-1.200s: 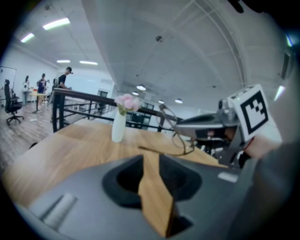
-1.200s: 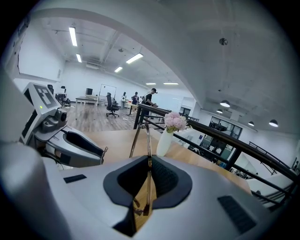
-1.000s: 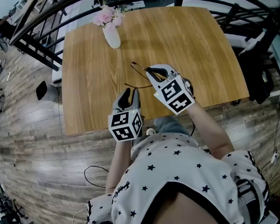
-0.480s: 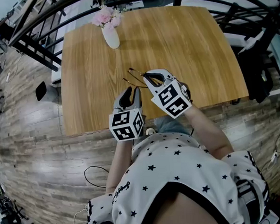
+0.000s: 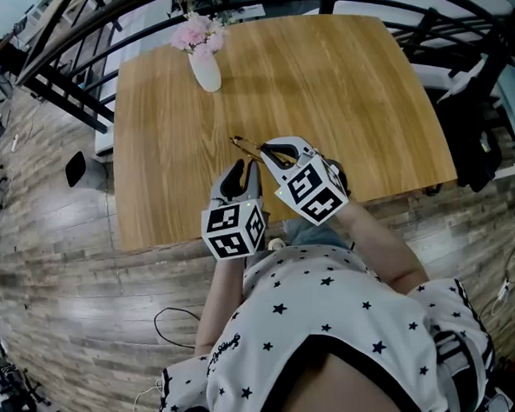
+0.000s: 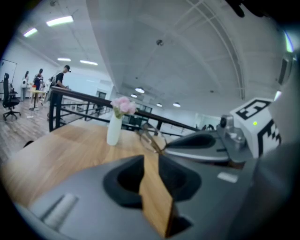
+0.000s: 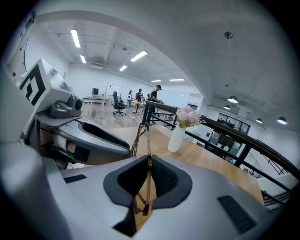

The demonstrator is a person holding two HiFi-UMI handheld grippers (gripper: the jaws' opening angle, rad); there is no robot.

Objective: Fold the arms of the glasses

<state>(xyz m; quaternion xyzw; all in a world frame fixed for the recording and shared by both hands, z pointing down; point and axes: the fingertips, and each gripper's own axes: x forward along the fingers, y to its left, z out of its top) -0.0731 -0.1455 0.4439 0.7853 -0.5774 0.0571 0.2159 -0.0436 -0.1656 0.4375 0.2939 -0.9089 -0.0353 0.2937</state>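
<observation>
The thin-framed glasses (image 5: 243, 145) hang just above the wooden table (image 5: 346, 82), near its front edge. My right gripper (image 5: 264, 148) is shut on them. In the right gripper view the frame (image 7: 143, 136) runs out from between the jaws (image 7: 148, 161), one arm pinched between the pads. My left gripper (image 5: 236, 171) sits just left of the glasses and closer to me, narrowly open with only table showing in its gap (image 6: 151, 161). From the left gripper view the glasses (image 6: 151, 138) stand just past its fingertips, beside a right gripper finger (image 6: 201, 145).
A white vase of pink flowers (image 5: 205, 66) stands at the table's far left, also seen as the vase (image 6: 114, 129) and the vase (image 7: 177, 137). Black railings (image 5: 66, 64) run past the table. People stand far off in the room.
My right gripper has carried the glasses left and nearer, up beside the left gripper's fingertips. The left gripper has stayed where it was.
</observation>
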